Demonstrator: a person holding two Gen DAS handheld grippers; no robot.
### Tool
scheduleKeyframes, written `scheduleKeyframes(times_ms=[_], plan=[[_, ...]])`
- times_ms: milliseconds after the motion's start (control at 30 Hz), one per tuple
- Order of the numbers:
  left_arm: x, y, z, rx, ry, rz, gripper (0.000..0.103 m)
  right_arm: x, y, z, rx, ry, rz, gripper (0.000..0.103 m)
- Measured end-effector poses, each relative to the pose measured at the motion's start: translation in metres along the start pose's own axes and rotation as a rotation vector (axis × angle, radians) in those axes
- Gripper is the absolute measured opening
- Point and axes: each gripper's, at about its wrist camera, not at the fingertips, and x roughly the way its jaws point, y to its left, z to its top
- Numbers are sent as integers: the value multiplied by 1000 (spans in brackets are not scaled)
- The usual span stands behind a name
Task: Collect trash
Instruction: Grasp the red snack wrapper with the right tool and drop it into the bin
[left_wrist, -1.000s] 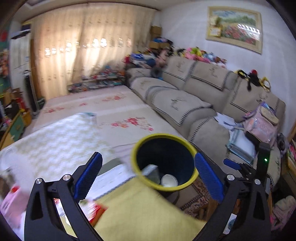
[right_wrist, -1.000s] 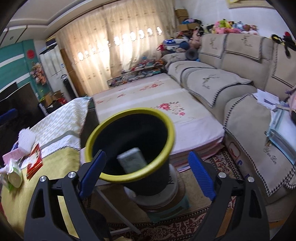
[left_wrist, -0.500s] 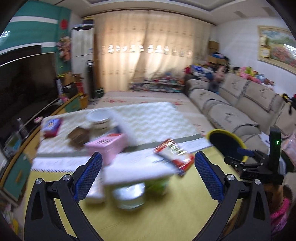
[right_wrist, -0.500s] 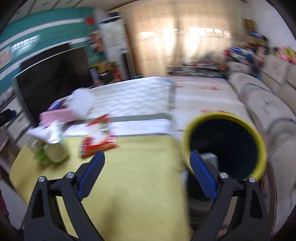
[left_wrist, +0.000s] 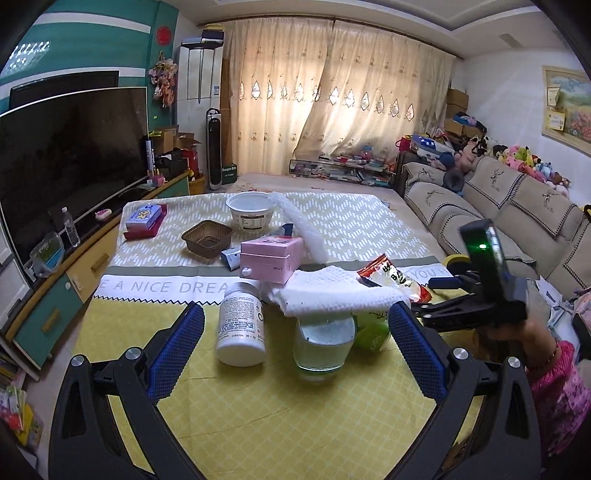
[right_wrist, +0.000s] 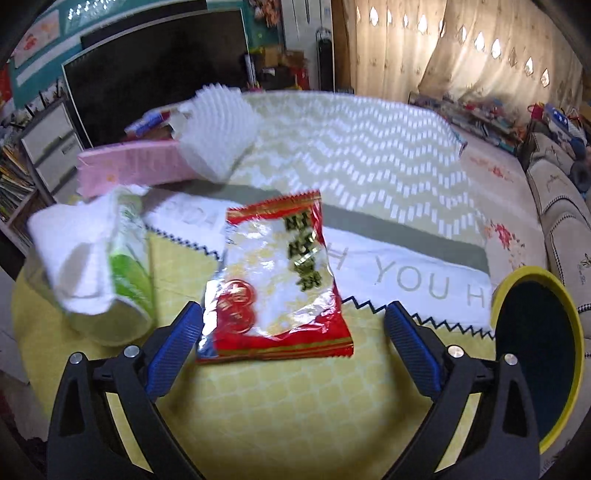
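Observation:
My left gripper (left_wrist: 295, 347) is open and empty, facing a white pill bottle (left_wrist: 242, 325), a clear cup (left_wrist: 324, 343) with a white tissue (left_wrist: 332, 291) draped over it, and a green packet (left_wrist: 371, 328). My right gripper (right_wrist: 293, 343) is open and empty, its jaws on either side of the near end of a red and silver snack wrapper (right_wrist: 275, 280) lying on the yellow cloth; whether they touch it I cannot tell. The wrapper also shows in the left wrist view (left_wrist: 391, 277). The yellow-rimmed black bin (right_wrist: 539, 347) stands off the table's right edge.
On the table behind are a pink box (left_wrist: 271, 258), a brown basket (left_wrist: 207, 238), a white bowl (left_wrist: 251, 210), a white foam sheet (left_wrist: 303, 225) and a red box (left_wrist: 146, 221). A TV (left_wrist: 70, 151) stands left, a sofa (left_wrist: 491, 206) right.
Both grippers have swung left from above the bin to face the table. The right one has come down close over the snack wrapper.

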Motion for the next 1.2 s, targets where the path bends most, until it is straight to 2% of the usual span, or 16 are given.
scheduleKeyframes(times_ms=[67, 133, 167, 233, 600, 767, 967, 1200], plan=[[-1, -4, 1, -2, 4, -5, 98, 1, 3, -1, -19, 2, -8, 89], [0, -5, 1, -8, 10, -8, 98, 1, 5, -2, -44, -5, -53, 71], [2, -4, 1, -12, 13, -10, 98, -1, 6, -3, -48, -10, -52, 66], [5, -5, 0, -21, 21, -17, 98, -3, 4, -4, -44, -15, -41, 64], [16, -13, -3, -11, 35, -25, 98, -30, -8, -17, 36, -71, 12, 64], [19, -16, -5, -4, 39, -29, 98, -51, -21, -21, 67, -119, -3, 64], [21, -19, -5, 5, 38, -29, 98, -76, -78, -34, 191, -161, -109, 64], [28, -24, -5, 11, 49, -33, 98, -81, -165, -63, 365, -129, -290, 64]])
